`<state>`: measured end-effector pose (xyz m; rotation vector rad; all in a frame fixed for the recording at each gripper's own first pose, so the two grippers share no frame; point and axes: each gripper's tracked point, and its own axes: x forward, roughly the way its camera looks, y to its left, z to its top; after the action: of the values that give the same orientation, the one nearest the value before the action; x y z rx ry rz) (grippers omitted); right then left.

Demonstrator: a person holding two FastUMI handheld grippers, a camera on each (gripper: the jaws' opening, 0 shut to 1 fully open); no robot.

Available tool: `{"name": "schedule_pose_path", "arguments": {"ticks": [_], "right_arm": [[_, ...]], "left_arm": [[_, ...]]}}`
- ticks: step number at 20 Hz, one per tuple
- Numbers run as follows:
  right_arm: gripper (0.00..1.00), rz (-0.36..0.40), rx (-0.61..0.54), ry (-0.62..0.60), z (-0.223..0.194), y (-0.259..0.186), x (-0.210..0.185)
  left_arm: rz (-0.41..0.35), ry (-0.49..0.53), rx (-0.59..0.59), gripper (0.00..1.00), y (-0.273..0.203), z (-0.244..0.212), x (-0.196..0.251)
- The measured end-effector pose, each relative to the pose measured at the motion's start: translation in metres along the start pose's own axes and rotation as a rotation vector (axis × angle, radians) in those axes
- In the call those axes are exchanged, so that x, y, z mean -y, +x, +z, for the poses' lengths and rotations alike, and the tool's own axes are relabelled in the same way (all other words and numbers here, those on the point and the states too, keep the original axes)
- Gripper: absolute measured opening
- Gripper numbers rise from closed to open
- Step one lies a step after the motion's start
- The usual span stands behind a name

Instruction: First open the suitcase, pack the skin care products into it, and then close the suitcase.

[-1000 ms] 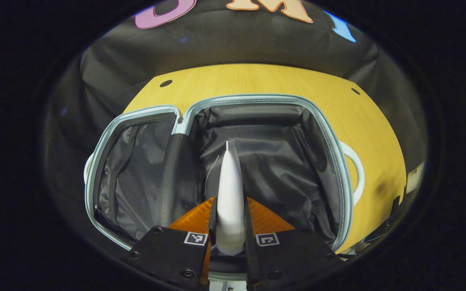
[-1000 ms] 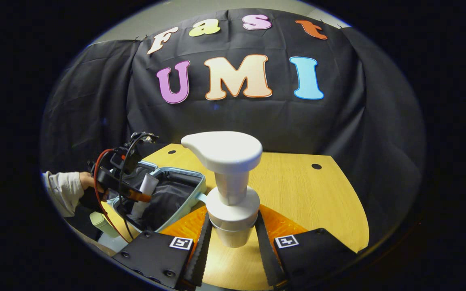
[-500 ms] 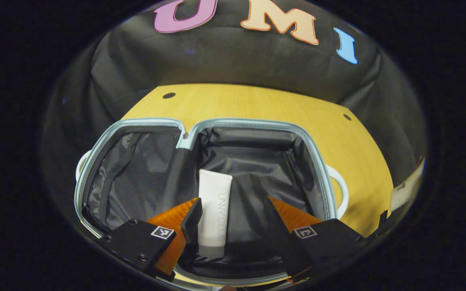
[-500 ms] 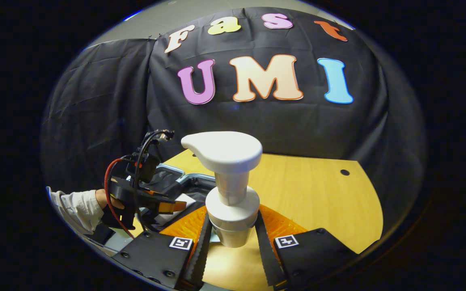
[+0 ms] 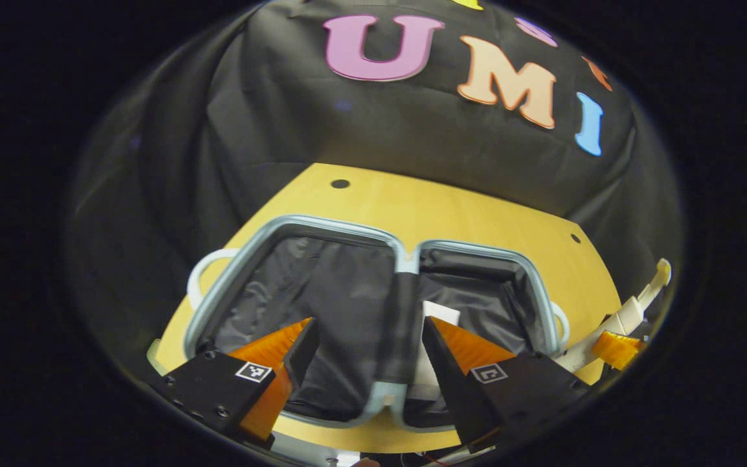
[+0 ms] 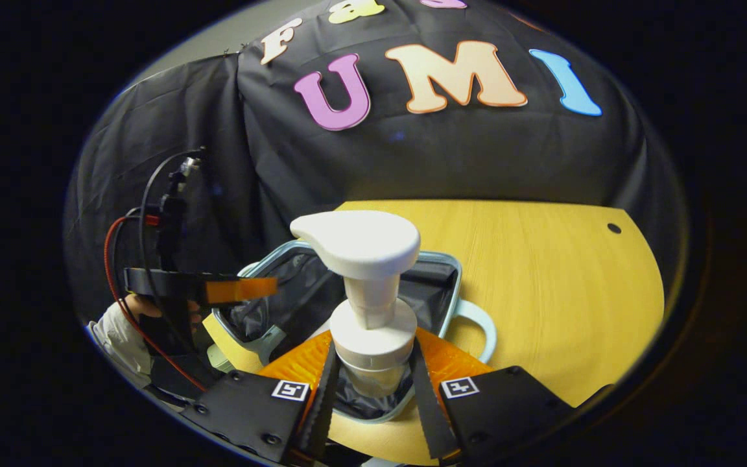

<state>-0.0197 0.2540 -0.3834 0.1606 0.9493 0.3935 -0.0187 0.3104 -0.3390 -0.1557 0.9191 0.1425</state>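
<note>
Since a second ago the left gripper (image 5: 362, 344) has let go of the white tube (image 5: 439, 316) and drawn back; its fingers now stand spread and empty above the open suitcase (image 5: 406, 263), with the tube lying in the compartment just ahead of its right finger, partly hidden behind it. Meanwhile the right gripper (image 6: 371, 383) has swung over the suitcase (image 6: 454, 285), clenched on the neck of the white pump bottle (image 6: 364, 259), which hangs upright over the dark lining directly below its fingers.

The step in hand looks like setting the bottle down inside. To do it well, lower it until the base meets the lining, or tip it flat so the lid can shut later, and only then spread the fingers. The left gripper (image 6: 218, 288) sits off to the left of the right one, so keep them apart.
</note>
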Motion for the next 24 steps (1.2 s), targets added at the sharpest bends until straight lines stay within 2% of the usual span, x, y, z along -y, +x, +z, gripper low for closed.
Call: {"name": "schedule_pose_path", "arguments": {"ticks": [5,6,8,9,10,11,12,13,15,16,17,19,20,21,22,23,24], "right_arm": [[0.57,-0.028,-0.094,0.031,-0.034,0.032,-0.012],[0.59,-0.036,-0.111,0.033,-0.040,0.038,-0.014],[0.57,-0.077,-0.155,0.042,-0.054,0.050,-0.010],[0.59,-0.090,-0.186,0.058,-0.059,0.055,-0.011],[0.57,-0.099,-0.181,0.087,-0.056,0.061,-0.013],[0.60,-0.114,-0.185,0.104,-0.056,0.067,-0.010],[0.56,-0.128,-0.186,0.115,-0.054,0.071,-0.008],[0.60,-0.150,-0.190,0.119,-0.054,0.074,-0.006],[0.61,-0.195,-0.204,0.117,-0.058,0.079,0.001],[0.58,-0.208,-0.205,0.125,-0.058,0.080,0.004],[0.62,-0.215,-0.205,0.138,-0.059,0.081,0.003],[0.55,-0.234,-0.187,0.156,-0.055,0.082,0.004],[0.60,-0.237,-0.183,0.162,-0.052,0.080,0.004],[0.71,-0.232,-0.175,0.171,-0.047,0.080,0.001],[0.72,-0.228,-0.166,0.181,-0.044,0.079,-0.001],[0.67,-0.223,-0.154,0.189,-0.040,0.077,-0.005],[0.82,-0.224,-0.139,0.193,-0.034,0.075,-0.005]], "left_arm": [[0.061,-0.074,-0.006,0.95,-0.005,-0.004,-0.061],[0.070,-0.080,-0.002,0.95,-0.007,-0.006,-0.072],[0.082,-0.092,-0.002,0.95,-0.010,-0.007,-0.089],[0.090,-0.100,0.000,0.95,-0.011,-0.007,-0.098],[0.096,-0.111,-0.001,0.95,-0.011,-0.007,-0.106],[0.101,-0.121,-0.001,0.95,-0.011,-0.008,-0.114],[0.108,-0.129,-0.002,0.95,-0.010,-0.008,-0.122],[0.113,-0.132,-0.003,0.95,-0.011,-0.008,-0.130],[0.129,-0.132,-0.004,0.95,-0.009,-0.009,-0.143],[0.137,-0.133,-0.005,0.95,-0.009,-0.009,-0.150],[0.140,-0.134,-0.007,0.95,-0.008,-0.009,-0.156],[0.150,-0.140,-0.007,0.95,-0.003,-0.006,-0.167],[0.154,-0.143,-0.009,0.95,-0.001,-0.006,-0.172],[0.161,-0.145,-0.011,0.95,0.003,-0.004,-0.180],[0.172,-0.147,-0.013,0.95,0.006,-0.002,-0.188],[0.182,-0.151,-0.015,0.95,0.011,0.001,-0.197],[0.187,-0.158,-0.017,0.95,0.015,0.004,-0.204]]}}
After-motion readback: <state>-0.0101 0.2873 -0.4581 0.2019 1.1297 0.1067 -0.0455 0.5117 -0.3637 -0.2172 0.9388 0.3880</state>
